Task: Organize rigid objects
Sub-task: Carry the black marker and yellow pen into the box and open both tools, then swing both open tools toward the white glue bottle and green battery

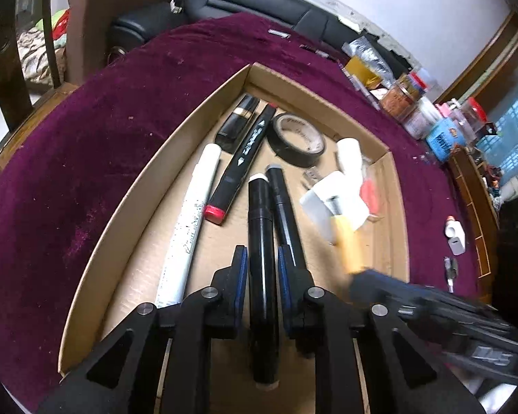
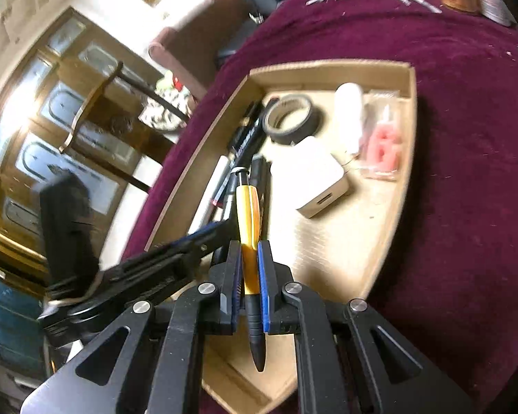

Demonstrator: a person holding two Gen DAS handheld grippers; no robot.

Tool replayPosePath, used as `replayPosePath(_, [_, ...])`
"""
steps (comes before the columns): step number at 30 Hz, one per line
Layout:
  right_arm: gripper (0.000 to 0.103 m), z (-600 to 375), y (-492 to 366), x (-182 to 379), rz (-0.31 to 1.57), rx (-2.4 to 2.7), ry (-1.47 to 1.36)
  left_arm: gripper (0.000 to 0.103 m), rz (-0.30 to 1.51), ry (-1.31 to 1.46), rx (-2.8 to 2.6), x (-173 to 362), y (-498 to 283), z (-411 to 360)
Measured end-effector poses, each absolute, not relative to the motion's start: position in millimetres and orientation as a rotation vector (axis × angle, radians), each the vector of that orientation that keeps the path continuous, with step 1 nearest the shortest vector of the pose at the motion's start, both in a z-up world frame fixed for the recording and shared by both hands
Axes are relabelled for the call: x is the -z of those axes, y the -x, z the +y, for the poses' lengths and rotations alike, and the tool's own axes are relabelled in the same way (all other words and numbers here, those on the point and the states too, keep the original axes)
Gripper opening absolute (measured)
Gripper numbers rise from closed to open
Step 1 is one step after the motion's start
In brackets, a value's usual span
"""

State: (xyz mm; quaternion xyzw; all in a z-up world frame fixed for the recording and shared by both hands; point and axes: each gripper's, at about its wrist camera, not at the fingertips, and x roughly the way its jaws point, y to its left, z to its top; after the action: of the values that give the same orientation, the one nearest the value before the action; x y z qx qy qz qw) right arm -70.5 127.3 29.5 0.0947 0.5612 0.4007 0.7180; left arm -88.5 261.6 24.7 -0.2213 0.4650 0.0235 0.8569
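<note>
Left wrist view
Left gripper (image 1: 262, 269): low inside the cardboard tray (image 1: 127, 200); its jaws stand on either side of a black marker (image 1: 261, 258). Whether the pads press it or only flank it, I cannot tell.
Row of pens: a white pen (image 1: 193, 220), a red-capped marker (image 1: 241, 162), a black and gold tube (image 1: 238, 117) and a second black marker (image 1: 283, 207) lie roughly lengthwise along the tray's left half.
Other tray contents: a roll of black tape (image 1: 298, 139), a white tube (image 1: 349, 158) and a white charger block (image 1: 335, 203) on the right half.
Outside the tray: a small white adapter (image 1: 455, 236) and a small metal piece (image 1: 450, 269) lie loose on the purple bench (image 1: 86, 158).

Right wrist view
Right gripper (image 2: 249, 269): jaws pinching a yellow pen (image 2: 248, 220), held above the tray beside the pen row.
Pink packet (image 2: 383, 148): in the tray's far right corner.

Progress
Done: most things already sit in the tray, pens grouped together.
Left: by my judgement, setting the yellow pen down with the others, settling the black marker, and gathering the loose bits off the bench.
</note>
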Motion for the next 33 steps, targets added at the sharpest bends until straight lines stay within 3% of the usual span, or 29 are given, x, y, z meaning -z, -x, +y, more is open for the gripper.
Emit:
replayPosePath(3, [0.007, 138.2, 70.1, -23.1, 1.235, -0.855, -0.156, 0.029, 0.929, 0.458, -0.060, -36.5, 101.7, 265.0])
replayPosePath(5, [0.008, 142.6, 71.4, -23.5, 1.193, -0.810, -0.101, 0.045, 0.883, 0.454, -0.091, -47.4, 113.7, 267.6])
replayPosePath(16, [0.010, 98.5, 101.7, -56.4, 0.968, -0.777, -0.101, 0.075, 0.661, 0.030, -0.474, -91.5, 152.3, 228.0])
replayPosePath(19, [0.019, 82.8, 111.1, -64.9, 0.896, -0.734, -0.125, 0.075, 0.672, 0.015, -0.436, -93.4, 153.9, 218.2])
replayPosePath(21, [0.032, 70.4, 115.1, -67.5, 0.873, -0.711, -0.144, 0.075, 0.680, -0.001, -0.418, -93.4, 153.0, 210.4])
replayPosePath(22, [0.034, 67.9, 116.5, -68.5, 0.869, -0.705, -0.146, 0.075, 0.681, -0.010, -0.417, -93.5, 153.7, 206.9])
replayPosePath(33, [0.034, 25.2, 123.1, -70.2, 0.828, -0.639, -0.177, 0.075, 0.697, -0.083, -0.387, -102.4, 160.0, 166.9])
